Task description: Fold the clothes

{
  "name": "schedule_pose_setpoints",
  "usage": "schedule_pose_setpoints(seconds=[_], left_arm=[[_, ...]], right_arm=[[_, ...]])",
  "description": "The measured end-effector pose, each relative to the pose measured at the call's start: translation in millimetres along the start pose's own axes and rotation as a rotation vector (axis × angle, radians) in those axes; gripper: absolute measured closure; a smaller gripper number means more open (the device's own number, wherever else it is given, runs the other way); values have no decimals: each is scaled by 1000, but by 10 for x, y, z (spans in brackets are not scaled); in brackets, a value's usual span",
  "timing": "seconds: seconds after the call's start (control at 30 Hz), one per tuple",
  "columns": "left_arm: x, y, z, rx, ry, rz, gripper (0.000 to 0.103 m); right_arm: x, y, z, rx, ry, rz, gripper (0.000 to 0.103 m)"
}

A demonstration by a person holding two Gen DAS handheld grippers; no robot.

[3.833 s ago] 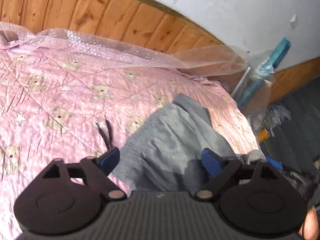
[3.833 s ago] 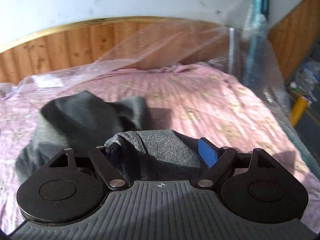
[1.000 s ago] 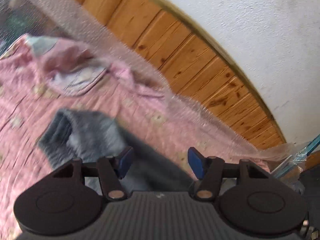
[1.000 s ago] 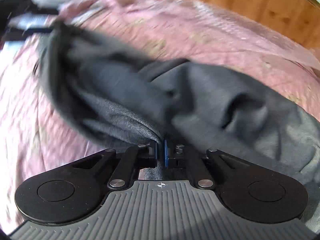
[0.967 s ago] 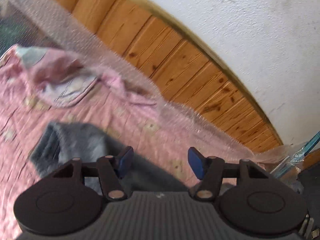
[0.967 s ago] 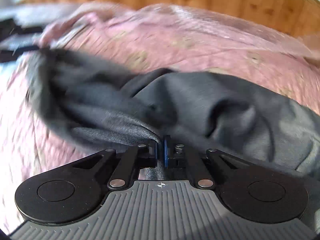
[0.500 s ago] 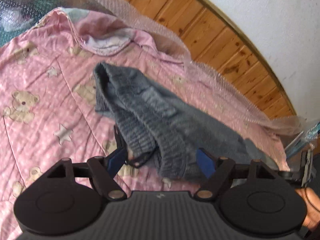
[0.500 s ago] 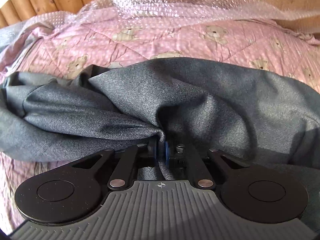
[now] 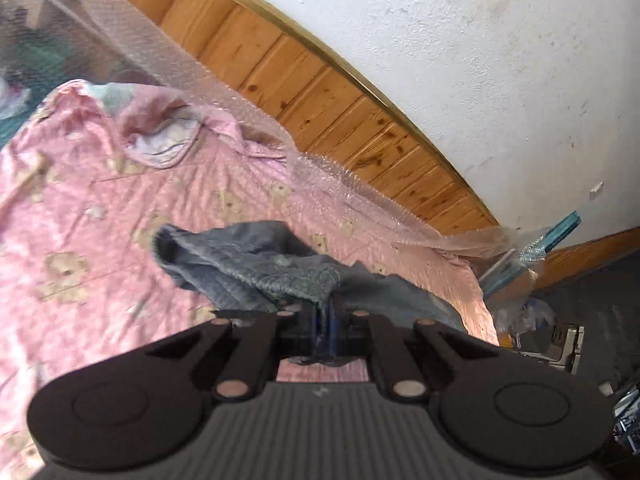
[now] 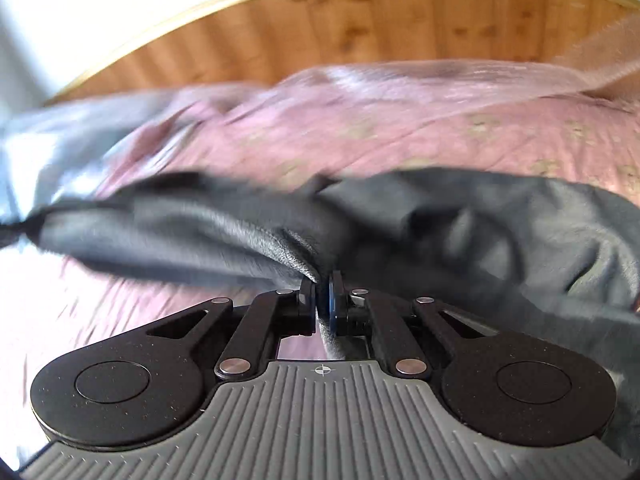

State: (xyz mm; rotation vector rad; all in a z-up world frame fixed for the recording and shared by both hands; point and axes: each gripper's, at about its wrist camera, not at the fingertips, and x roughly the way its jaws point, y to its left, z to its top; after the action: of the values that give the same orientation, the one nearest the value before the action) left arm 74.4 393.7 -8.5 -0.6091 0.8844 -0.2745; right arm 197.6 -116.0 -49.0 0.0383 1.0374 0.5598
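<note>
A: Half a second back the left gripper had its fingers spread around the ribbed edge of the grey garment; now they've snapped together on it, cloth bunched right between the blue pads.

B: And the right one?

A: Right gripper same as before, fingers pinched tight on a fold of the grey garment, fabric pulled into the pads. Its view has gone blurry since then, and the wooden headboard shows higher in it.

B: Where's the garment sitting?

A: Strung between the two grippers, over the pink bear-print quilt on the bed. In the left view the ribbed end sticks out up-left of the fingers, looks lifted there, the rest trails right toward the bed edge. In the right view it drapes across the middle, one end stretched left, bulk slumped on the right.

B: Background?

A: Bubble wrap along the far side of the quilt, against the wood panelling. White wall above. Clutter on the floor at right, too small to name.
</note>
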Motion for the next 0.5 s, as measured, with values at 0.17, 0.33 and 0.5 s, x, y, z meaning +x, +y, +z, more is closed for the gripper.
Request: schedule_pose_setpoints(seconds=[0.17,0.33,0.5], left_arm=[[-56,792,-746,-85,299,189,98],[-139,879,-1012,-127,246,287,80],[-195,607,-799,-128,95,333,65]], right_arm=[[70,447,-839,-126,212,136,62],[-197,-186,-751,51,149,54,50],[-468,-1550,-112,335,-49,-204,25]])
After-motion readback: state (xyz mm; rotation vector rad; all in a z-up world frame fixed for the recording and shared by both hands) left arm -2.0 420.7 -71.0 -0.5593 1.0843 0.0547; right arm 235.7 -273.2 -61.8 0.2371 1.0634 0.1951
